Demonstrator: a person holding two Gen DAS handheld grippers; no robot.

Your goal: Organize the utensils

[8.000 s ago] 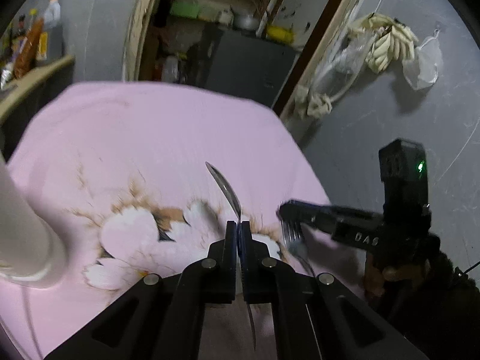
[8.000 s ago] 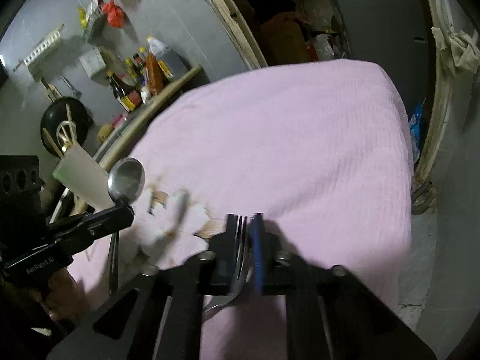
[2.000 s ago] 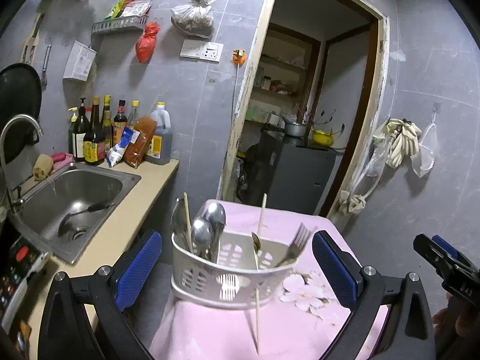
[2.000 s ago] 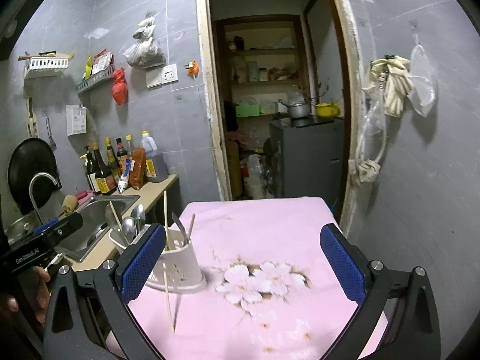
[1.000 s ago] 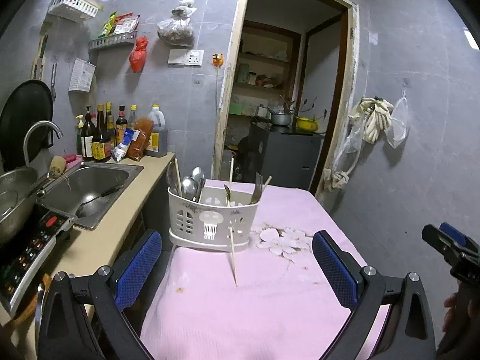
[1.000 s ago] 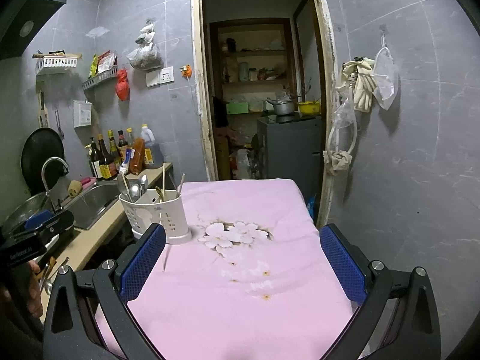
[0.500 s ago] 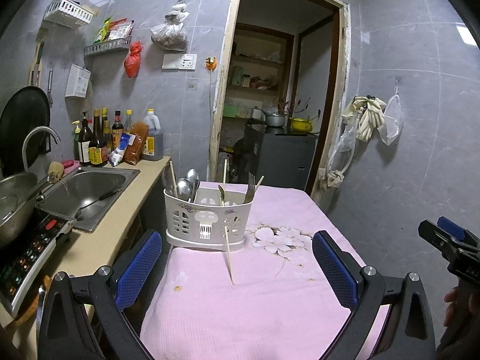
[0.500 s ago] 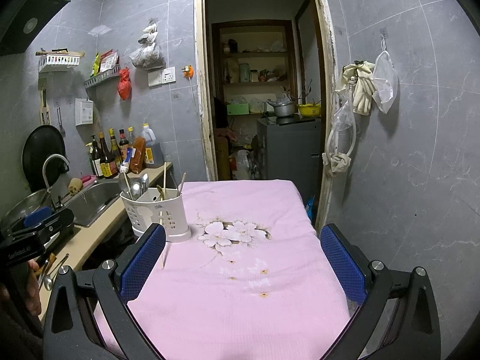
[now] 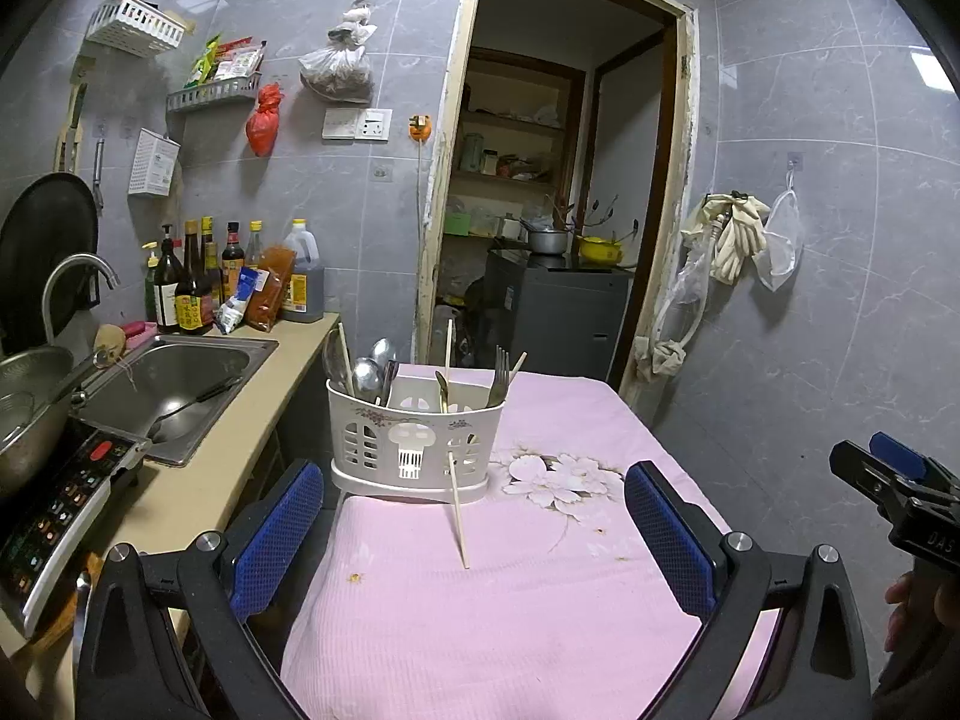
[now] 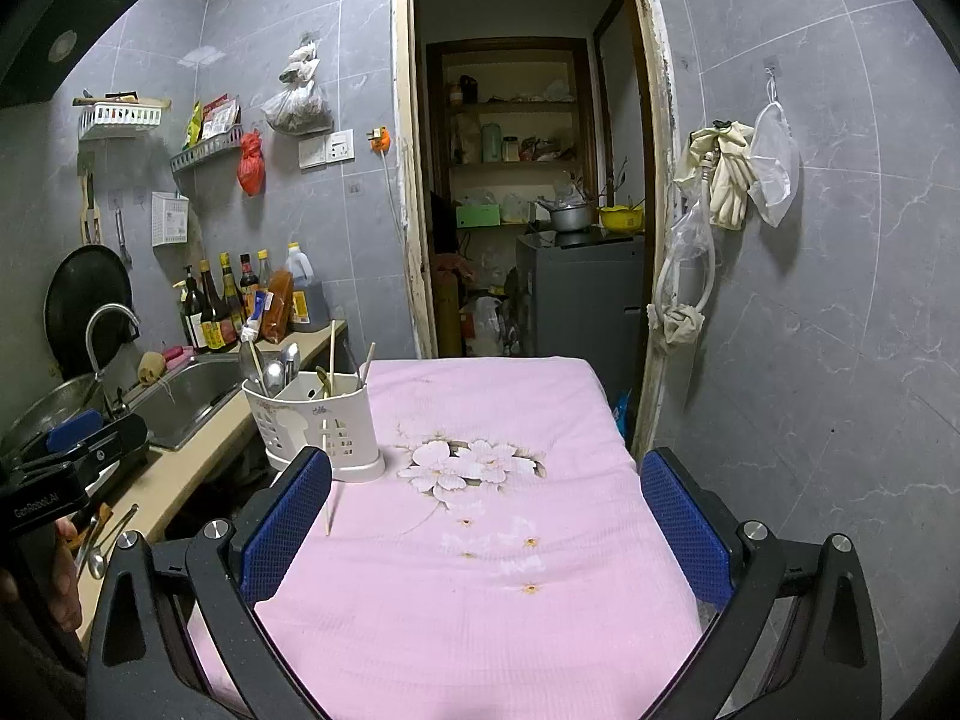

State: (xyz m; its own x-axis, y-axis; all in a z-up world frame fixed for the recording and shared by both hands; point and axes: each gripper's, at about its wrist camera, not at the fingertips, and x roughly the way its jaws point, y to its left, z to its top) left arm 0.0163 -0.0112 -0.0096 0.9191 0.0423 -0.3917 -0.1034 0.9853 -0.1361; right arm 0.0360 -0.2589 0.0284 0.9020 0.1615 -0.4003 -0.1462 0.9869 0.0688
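A pink floral tablecloth [image 9: 540, 600] fills the lower centre of a grey-tiled kitchen, doorway [image 9: 558, 180] above, steel sink [image 9: 174, 372] at left. The white utensil caddy [image 9: 414, 444] sits mid-frame holding spoons [image 9: 372, 366] and a fork [image 9: 501, 375]; one chopstick [image 9: 457, 504] leans against it. Left gripper [image 9: 468, 534] and right gripper [image 10: 486, 522] are spread wide, empty

A matt pink cloth [image 9: 510, 618] with a fine ribbed weave and a printed flower covers the desk. The utensil caddy [image 9: 414, 450] is glossy cream plastic, pierced with cut-outs. Its spoons [image 9: 367, 373] and fork [image 9: 499, 375] are polished metal; the chopstick [image 9: 457, 504] leaning on it looks like pale bare wood. The sink [image 9: 174, 375] is brushed steel. Textured blue pads line the black matt fingers [image 9: 660, 534].
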